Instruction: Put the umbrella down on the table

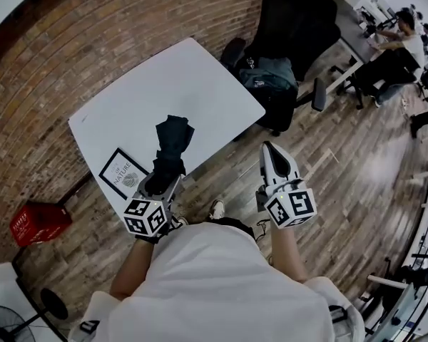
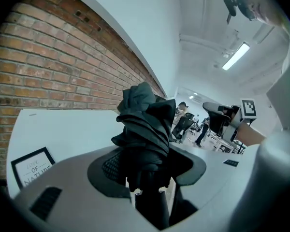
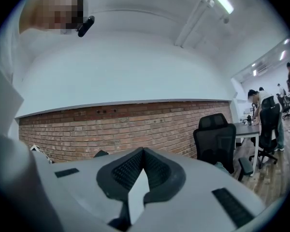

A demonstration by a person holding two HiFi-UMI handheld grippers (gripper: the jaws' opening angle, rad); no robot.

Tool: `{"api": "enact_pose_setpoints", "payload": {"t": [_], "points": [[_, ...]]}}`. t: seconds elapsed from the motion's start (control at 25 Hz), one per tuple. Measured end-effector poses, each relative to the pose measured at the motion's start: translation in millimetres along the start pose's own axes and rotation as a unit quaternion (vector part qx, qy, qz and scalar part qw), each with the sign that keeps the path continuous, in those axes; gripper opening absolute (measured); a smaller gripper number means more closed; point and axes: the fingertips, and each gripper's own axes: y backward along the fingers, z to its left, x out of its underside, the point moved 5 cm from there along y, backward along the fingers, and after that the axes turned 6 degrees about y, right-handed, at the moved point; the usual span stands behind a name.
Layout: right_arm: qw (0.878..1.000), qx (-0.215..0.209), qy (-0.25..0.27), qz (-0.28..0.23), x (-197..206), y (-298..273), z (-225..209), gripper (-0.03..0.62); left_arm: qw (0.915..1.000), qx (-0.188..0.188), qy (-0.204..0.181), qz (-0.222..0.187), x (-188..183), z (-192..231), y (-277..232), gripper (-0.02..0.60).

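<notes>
A folded black umbrella [image 1: 172,144] sticks out over the near edge of the white table [image 1: 164,84]. My left gripper [image 1: 164,180] is shut on its lower end. In the left gripper view the bunched canopy of the umbrella [image 2: 145,129] rises from between the jaws of the left gripper [image 2: 147,166], with the table [image 2: 67,129] behind it. My right gripper [image 1: 274,152] hangs over the wooden floor to the right of the table. The tips of the right gripper [image 3: 144,151] meet, shut on nothing.
A framed print [image 1: 123,174] lies at the table's near left corner, close to the umbrella. A black office chair [image 1: 285,27] with a dark bag [image 1: 267,73] stands off the table's right corner. A red basket [image 1: 39,223] sits on the floor at left. People sit at desks [image 1: 396,41] far right.
</notes>
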Motion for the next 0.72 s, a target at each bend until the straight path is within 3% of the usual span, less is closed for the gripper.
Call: {"api": "enact_pose_setpoints", "payload": {"t": [0.48,0.72], "points": [[0.997,-0.069,-0.005,0.028,17,-46,-4,0.018,0.9954,-0.092,0.010,-0.025,2,21,12,0.225],[0.997,-0.076,-0.007,0.028,20,-48,-8,0.018,0.9906,-0.125,-0.031,-0.047,-18,31,13,0.225]]}}
